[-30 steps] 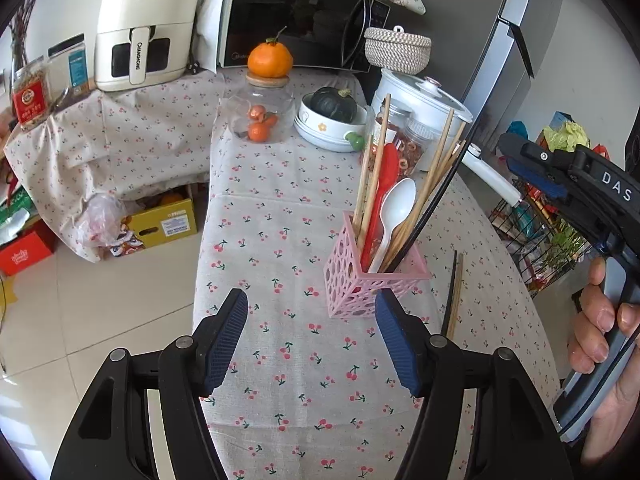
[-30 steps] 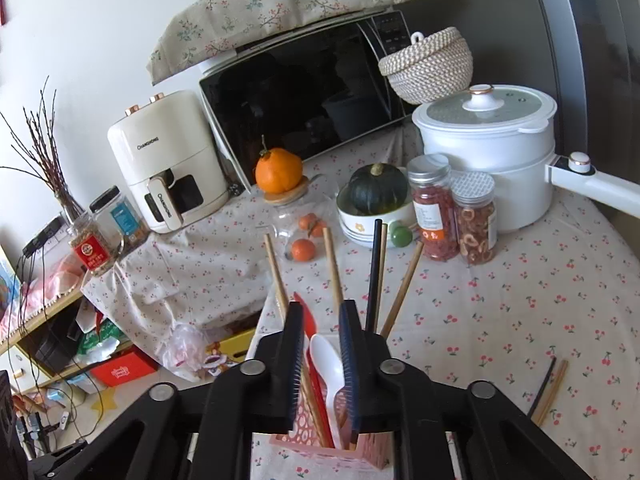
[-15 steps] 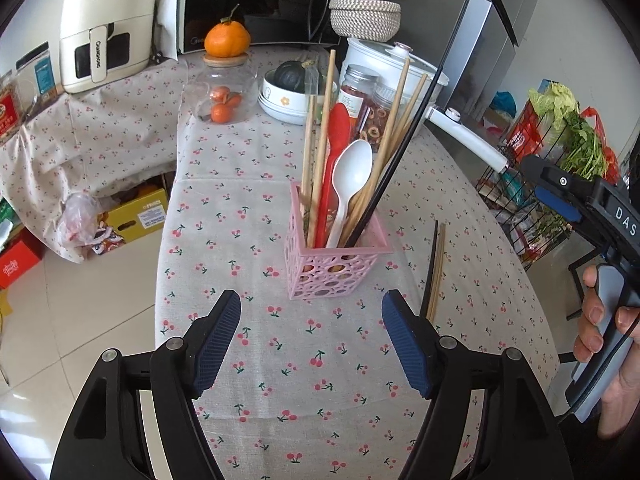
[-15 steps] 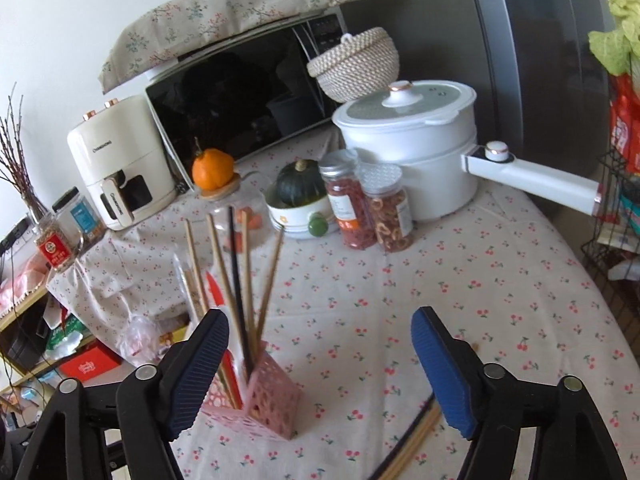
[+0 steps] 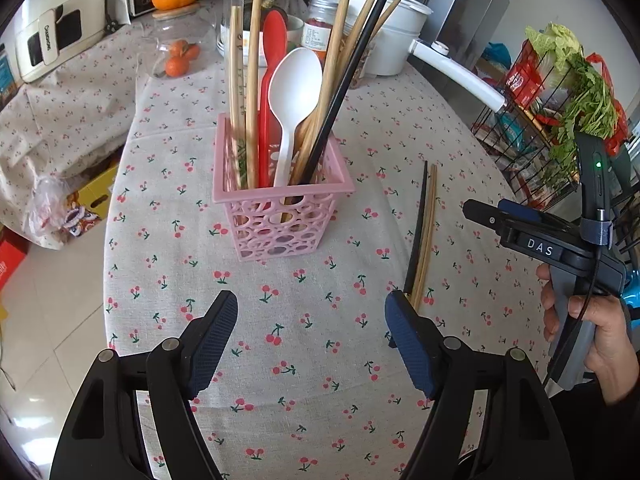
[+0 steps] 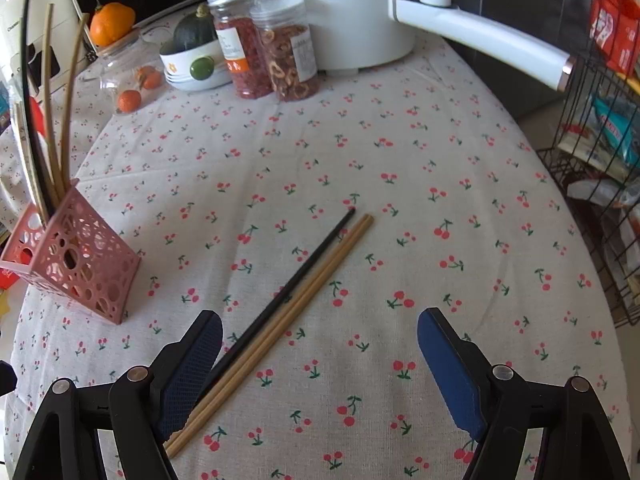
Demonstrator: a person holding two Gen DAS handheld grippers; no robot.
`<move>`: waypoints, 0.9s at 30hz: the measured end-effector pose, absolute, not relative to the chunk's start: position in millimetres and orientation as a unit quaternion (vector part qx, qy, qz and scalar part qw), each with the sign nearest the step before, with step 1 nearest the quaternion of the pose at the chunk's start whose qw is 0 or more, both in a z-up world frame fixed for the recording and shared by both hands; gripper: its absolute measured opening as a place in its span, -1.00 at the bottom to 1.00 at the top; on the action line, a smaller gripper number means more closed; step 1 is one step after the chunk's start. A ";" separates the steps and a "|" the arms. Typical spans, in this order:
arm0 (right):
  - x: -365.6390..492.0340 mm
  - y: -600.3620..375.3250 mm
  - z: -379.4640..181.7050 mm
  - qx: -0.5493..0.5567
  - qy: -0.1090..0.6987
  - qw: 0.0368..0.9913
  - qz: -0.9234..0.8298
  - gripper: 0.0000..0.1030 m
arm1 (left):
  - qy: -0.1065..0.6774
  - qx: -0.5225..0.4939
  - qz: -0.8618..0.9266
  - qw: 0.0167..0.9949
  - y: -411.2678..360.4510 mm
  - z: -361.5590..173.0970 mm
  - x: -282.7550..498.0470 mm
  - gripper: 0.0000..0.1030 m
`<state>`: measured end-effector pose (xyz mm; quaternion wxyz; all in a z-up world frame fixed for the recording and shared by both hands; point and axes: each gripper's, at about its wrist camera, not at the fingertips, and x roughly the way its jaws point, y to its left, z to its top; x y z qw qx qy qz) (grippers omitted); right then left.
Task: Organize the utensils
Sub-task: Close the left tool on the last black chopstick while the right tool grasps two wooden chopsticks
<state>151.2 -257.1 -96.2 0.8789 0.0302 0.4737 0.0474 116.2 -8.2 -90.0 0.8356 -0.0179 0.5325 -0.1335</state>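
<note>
A: Where are the utensils?

B: Most stand in the pink basket (image 5: 280,216) on the worktop (image 5: 312,360), which wears a cherry-print cloth. In it are a white spoon (image 5: 294,80), a red spoon (image 5: 274,40), several wooden chopsticks (image 5: 252,80) and one black chopstick (image 5: 348,76), all leaning upright.

A: Anything outside the basket?

B: Yes. Three loose sticks lie flat on the cloth, well to the right of the basket in the left wrist view: a black stick (image 6: 296,276) and a wooden pair (image 6: 288,316), side by side and touching or nearly so.

A: What is the left tool (image 5: 310,316) doing?

B: Its jaws stand wide apart with only cloth between them. It hovers above the worktop, in front of the basket and clear of it. The near ends of the loose sticks run in just beside its right finger.

A: And the right tool (image 6: 320,332)?

B: Also spread wide and gripping nothing. In its own view the loose sticks pass between the fingers, close to the left one, and no pad presses on them. The left wrist view shows a hand (image 5: 588,320) holding that tool's handle at the worktop's right edge.

A: What is at the back?

B: A white pot (image 6: 340,20), two jars (image 6: 268,52) and a bowl (image 6: 192,72) holding a green squash.
</note>
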 end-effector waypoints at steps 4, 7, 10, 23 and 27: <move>162.3 -257.6 -111.4 0.029 0.490 0.870 0.044 0.64 | 0.541 -0.012 -0.138 0.830 -18.2 -95.6 121.5 0.53; 170.6 -255.9 -125.9 0.021 0.504 0.862 0.041 0.64 | 0.546 -0.007 -0.143 0.826 -25.1 -99.2 124.3 0.53; 176.4 -253.9 -138.1 0.013 0.517 0.856 0.034 0.64 | 0.550 -0.002 -0.148 0.822 -30.5 -102.4 124.9 0.53; 185.1 -252.9 -149.7 0.005 0.520 0.854 0.015 0.67 | 0.553 0.005 -0.153 0.819 -32.4 -105.2 120.5 0.53; 189.1 -249.5 -152.4 0.000 0.522 0.853 0.014 0.76 | 0.552 0.007 -0.151 0.820 -32.0 -106.4 120.4 0.53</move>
